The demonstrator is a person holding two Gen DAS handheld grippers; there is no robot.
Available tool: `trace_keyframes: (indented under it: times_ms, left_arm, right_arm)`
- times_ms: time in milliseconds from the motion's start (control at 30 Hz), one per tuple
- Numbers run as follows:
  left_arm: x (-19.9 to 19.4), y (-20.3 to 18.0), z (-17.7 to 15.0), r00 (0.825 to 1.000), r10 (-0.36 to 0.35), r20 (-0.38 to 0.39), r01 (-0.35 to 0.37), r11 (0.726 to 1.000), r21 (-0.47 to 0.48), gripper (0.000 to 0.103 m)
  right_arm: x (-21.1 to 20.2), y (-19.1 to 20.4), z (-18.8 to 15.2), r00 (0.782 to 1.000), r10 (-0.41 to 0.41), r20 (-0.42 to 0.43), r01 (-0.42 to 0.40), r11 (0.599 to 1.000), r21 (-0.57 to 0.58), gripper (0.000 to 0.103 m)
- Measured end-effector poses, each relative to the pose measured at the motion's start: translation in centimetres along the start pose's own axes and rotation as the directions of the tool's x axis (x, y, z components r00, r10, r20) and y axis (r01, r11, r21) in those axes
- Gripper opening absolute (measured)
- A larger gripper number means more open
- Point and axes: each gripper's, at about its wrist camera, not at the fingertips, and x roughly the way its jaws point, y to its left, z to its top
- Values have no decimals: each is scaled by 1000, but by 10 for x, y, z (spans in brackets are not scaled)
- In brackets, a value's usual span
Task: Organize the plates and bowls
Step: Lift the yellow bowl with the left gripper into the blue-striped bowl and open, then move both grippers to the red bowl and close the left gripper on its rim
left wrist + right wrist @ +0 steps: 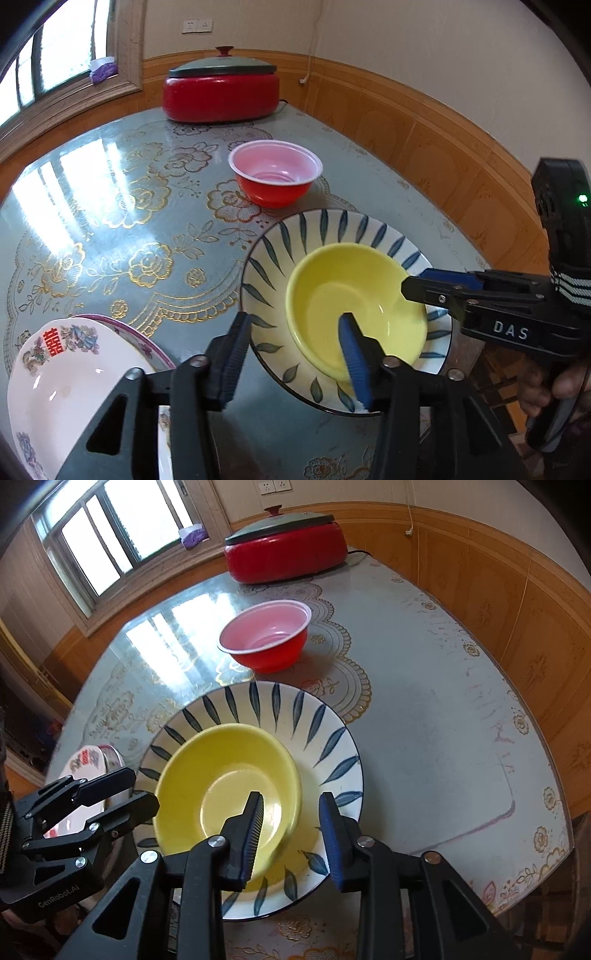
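A yellow bowl (354,306) (229,794) sits in a white plate with blue leaf marks (280,258) (325,738). A red bowl with a pink inside (275,177) (267,638) stands behind it on the table. A white flowered plate (62,373) (86,764) lies at the near left on another plate. My left gripper (295,354) is open, its jaws straddling the leaf plate's near-left rim. My right gripper (291,830) is open, its jaws either side of the yellow bowl's right rim; it also shows in the left wrist view (417,284).
A red electric pot with a grey lid (221,92) (286,550) stands at the table's far edge by the wall. The table (110,206) (424,701) has a glossy flowered cover. A window is at the far left. Wood panelling runs close along the right.
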Motion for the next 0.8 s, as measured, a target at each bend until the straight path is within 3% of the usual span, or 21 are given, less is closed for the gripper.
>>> trace_keyframes:
  times_ms: [133,267,367,567,800]
  left_arm:
    - [-7,6,4,1000,-4,23,5,1000,-31,66]
    - [-14,13,11,998,-14,58,18,998,-56,70]
    - [-18,23,19,996,-5,84,13,995,-96,78]
    - [-14,31,38,994,66,85,-55,991,-125,79]
    - [-3,36,54,994,91,65,-79,983,-165,84]
  right_arm:
    - [-6,4,5,999,33,43,-33,999,-15,39]
    - [-8,2,15,995,56,79,-56,998,-6,45]
    - [-7,-4,26,993,75,95,-77,997,14,61]
    - [-1,-15,55,988,112,102,-119,991,62,61]
    - [14,-27,78,986,137,99,-146,985,91,61]
